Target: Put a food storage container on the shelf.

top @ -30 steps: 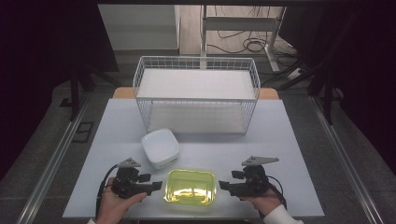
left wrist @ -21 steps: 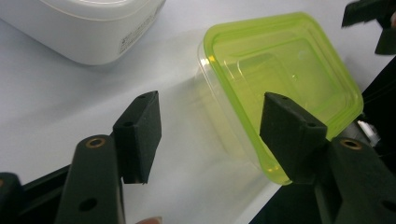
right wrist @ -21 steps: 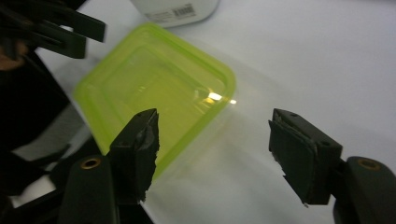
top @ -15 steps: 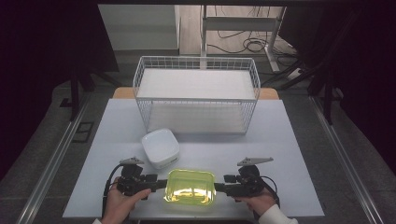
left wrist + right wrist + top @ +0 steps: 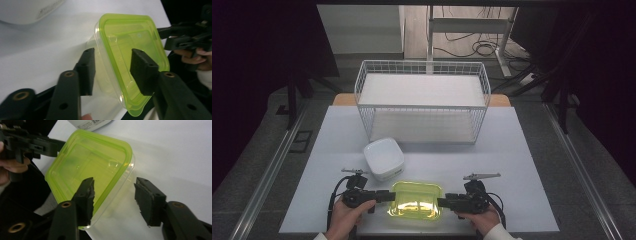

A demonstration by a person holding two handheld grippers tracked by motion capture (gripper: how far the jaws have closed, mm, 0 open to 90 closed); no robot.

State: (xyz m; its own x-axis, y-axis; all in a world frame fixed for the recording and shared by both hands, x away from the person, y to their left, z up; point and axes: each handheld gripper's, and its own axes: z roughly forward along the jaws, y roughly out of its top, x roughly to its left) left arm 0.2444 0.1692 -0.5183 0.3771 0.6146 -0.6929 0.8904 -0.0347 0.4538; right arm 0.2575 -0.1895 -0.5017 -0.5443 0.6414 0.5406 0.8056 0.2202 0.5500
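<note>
A clear tub with a yellow-green lid (image 5: 416, 200) sits at the front middle of the white table (image 5: 512, 165). My left gripper (image 5: 389, 196) lies level at its left end and my right gripper (image 5: 441, 202) at its right end. In the left gripper view the jaws (image 5: 112, 67) straddle the tub's end (image 5: 130, 37), one pad over the lid, one beside the clear wall. In the right gripper view the jaws (image 5: 113, 192) straddle the other end (image 5: 87, 162), with a gap at the right pad. Both pairs of jaws have just been closing around the tub.
A white square bowl (image 5: 383, 158) stands upside down just behind the tub, to the left. A white wire basket (image 5: 422, 100) fills the back of the table. The person's hands sit at the front edge. Bare table lies to either side.
Both grippers have slid inward to the tub's ends and their jaws have narrowed around it. The tub and the bowl stay where they were.
</note>
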